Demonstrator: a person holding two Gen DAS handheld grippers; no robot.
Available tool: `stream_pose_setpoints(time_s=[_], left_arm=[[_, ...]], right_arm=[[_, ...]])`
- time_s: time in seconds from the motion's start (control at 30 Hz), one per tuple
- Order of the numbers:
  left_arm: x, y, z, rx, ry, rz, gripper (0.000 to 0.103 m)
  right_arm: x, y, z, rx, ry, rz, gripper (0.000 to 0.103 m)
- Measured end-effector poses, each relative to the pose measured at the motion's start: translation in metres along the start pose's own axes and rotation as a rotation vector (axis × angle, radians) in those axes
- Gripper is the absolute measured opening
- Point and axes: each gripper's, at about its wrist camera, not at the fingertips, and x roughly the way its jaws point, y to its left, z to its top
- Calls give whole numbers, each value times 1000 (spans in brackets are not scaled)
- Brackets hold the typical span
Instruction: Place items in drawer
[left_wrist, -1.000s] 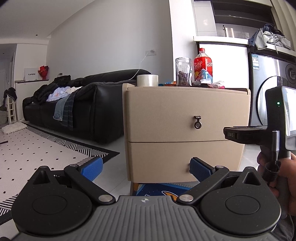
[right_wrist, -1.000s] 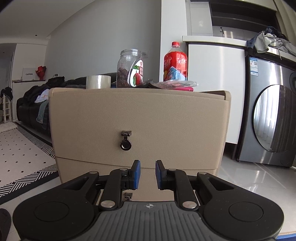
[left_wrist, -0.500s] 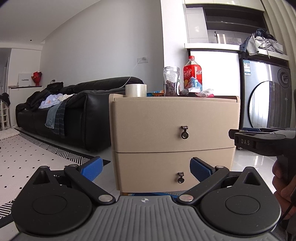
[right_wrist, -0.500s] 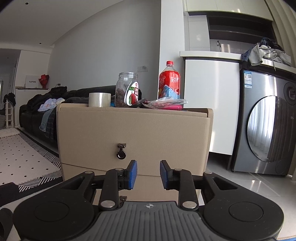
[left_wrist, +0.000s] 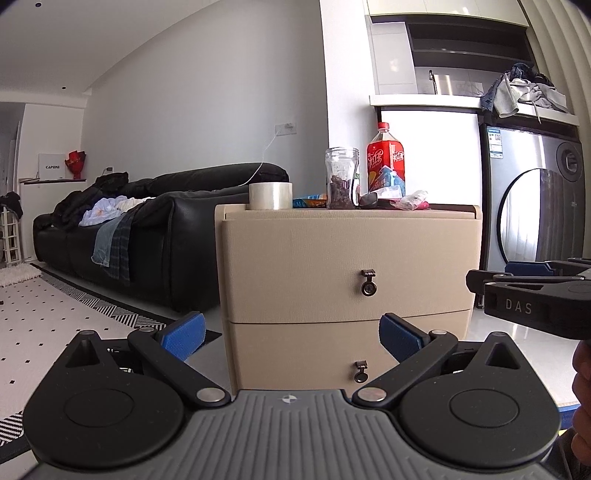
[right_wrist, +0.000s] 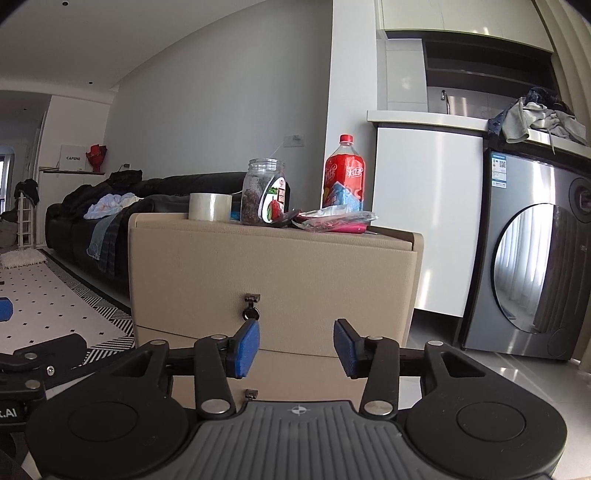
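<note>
A beige two-drawer cabinet is seen with both drawers shut, a small dark ring pull hung on each. On its top are stood a tape roll, a glass jar and a red bottle, beside what may be plastic-wrapped packets.

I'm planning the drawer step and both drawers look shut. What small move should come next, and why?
Probably ease the right gripper forward and slightly up to the upper drawer's ring pull. Both drawers are closed, the tape roll, jar and bottle sit on the cabinet top, and that gripper is open, empty and nearly lined up below the pull.
</note>
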Motion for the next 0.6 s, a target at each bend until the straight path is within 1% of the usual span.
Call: stream_pose_setpoints(time_s=[0.13,0.27,0.37,0.47,0.6], left_arm=[[1,-2,4,-10,-7,-3,103],[2,-3,4,-19,-1,-7,103],[2,-4,5,-18,7,-5,103],[1,-4,5,-15,10,2,103],[2,-4,5,-13,15,8,103]], right_arm=[[-11,-2,2,17,-3,2,61],[-23,-3,-11,35,-26,-6,62],[-21,-2,-18,8,-11,6,62],[-19,-1,-18,6,-5,3,62],[-21,-1,-16,18,-3,22,62]])
